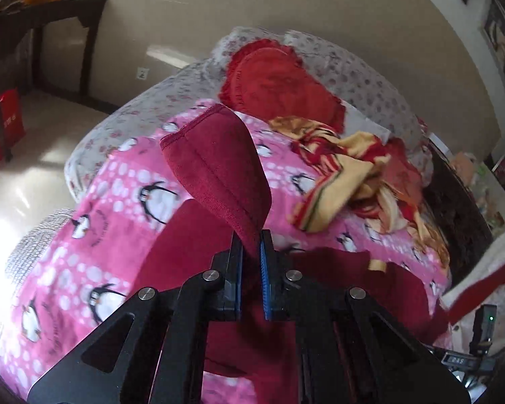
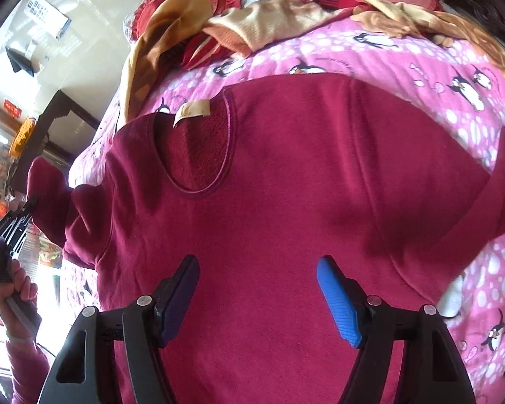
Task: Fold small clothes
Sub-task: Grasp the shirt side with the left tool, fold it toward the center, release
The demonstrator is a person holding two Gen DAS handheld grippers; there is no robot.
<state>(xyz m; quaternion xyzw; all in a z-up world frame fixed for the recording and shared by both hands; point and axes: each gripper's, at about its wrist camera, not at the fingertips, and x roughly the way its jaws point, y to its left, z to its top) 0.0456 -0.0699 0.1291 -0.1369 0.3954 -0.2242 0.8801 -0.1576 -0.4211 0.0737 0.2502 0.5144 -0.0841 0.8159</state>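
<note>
**Clerk:** Sweater, dark red, knitted, one item. Location: spread front-up on the pink penguin blanket covering the bed, neckline and cream label facing up. Sleeve on the wearer's right side: lifted clear of the blanket.

**Checker:** Grippers?

**Clerk:** Left gripper: fingers clenched on that sleeve a little below its cuff, which stands up past the pads. Right gripper: fingers released, spread wide, nothing between them, hovering over the sweater's chest; touching or not, cannot tell.

**Checker:** Step in hand?

**Clerk:** By my reading, first fold: sleeve to be carried across the body. Barely begun; the opposite sleeve lies flat, out to the side.

**Checker:** Handling notes?

**Clerk:** Keep the sleeve lifted high enough that it does not drag the shoulder with it. Lay it straight across the chest, crease at the shoulder seam, cuff flat rather than curled. The free gripper could press the torso down near the neckline to stop it sliding on the fleece. Thick knit; likely to spring back unless smoothed.

**Checker:** Other items?

**Clerk:** Yellow-and-red garment, crumpled, near the red pillow. Well apart from the work.
</note>
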